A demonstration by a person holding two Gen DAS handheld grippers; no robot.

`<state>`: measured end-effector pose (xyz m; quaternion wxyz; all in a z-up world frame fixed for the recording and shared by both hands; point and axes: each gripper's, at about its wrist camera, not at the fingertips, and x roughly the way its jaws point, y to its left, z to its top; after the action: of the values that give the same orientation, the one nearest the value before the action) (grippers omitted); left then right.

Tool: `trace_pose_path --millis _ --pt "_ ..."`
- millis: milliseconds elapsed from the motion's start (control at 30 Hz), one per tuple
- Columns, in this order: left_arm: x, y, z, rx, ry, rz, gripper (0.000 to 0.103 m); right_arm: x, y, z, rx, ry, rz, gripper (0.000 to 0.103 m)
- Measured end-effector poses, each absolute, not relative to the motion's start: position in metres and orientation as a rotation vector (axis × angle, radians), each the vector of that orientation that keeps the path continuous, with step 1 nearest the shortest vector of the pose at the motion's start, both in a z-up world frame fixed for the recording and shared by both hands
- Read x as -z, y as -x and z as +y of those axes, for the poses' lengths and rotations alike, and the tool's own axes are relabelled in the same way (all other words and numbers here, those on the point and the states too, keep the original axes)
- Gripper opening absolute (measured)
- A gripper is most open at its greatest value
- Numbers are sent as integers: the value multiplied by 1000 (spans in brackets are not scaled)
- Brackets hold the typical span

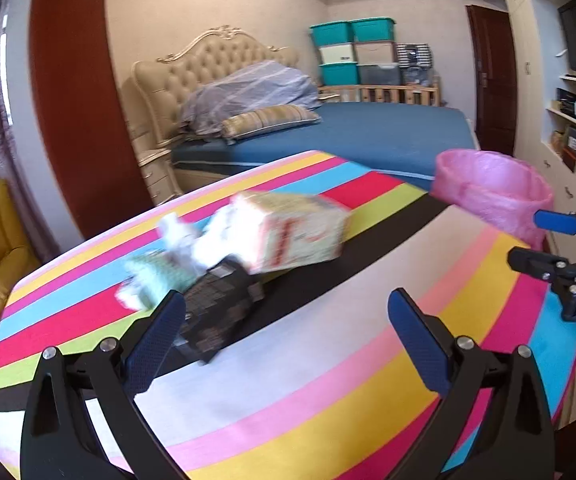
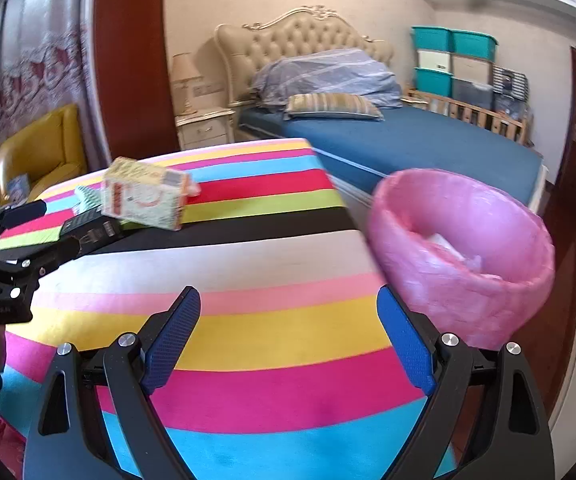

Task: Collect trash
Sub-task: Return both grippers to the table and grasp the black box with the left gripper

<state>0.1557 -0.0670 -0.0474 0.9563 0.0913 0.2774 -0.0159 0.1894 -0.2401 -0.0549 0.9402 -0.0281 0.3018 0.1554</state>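
A pile of trash lies on the striped table (image 1: 327,360): a cream carton (image 1: 299,232), crumpled white paper (image 1: 192,240), a green-patterned packet (image 1: 156,280) and a black box (image 1: 220,312). My left gripper (image 1: 286,304) is open just short of the black box, nothing between its fingers. The right gripper (image 1: 527,236) shows at the right edge of that view, beside the pink-lined bin (image 1: 495,192). In the right wrist view my right gripper (image 2: 288,300) is open over the table (image 2: 248,280), with the bin (image 2: 459,256) to its right and the carton (image 2: 144,200) far left.
A bed (image 2: 407,144) with a blue sheet stands behind the table. A yellow armchair (image 2: 44,152) and a nightstand (image 2: 204,128) are at the left, stacked storage boxes (image 1: 351,52) at the back. White scraps (image 2: 451,248) lie inside the bin.
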Motion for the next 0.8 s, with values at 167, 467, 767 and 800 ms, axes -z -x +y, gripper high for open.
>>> trace_pose_path --millis 167,467,767,800 --pt "48 -157 -27 -25 -147 585 98 54 -186 -211 -358 84 616 85" --pt "57 -197 13 -42 -125 687 98 54 -186 -169 -424 124 619 85" --pt "78 -244 6 55 -173 788 98 56 -194 -162 -404 129 639 85" --pt "78 -246 5 69 -168 788 92 56 -195 -163 -398 125 645 85"
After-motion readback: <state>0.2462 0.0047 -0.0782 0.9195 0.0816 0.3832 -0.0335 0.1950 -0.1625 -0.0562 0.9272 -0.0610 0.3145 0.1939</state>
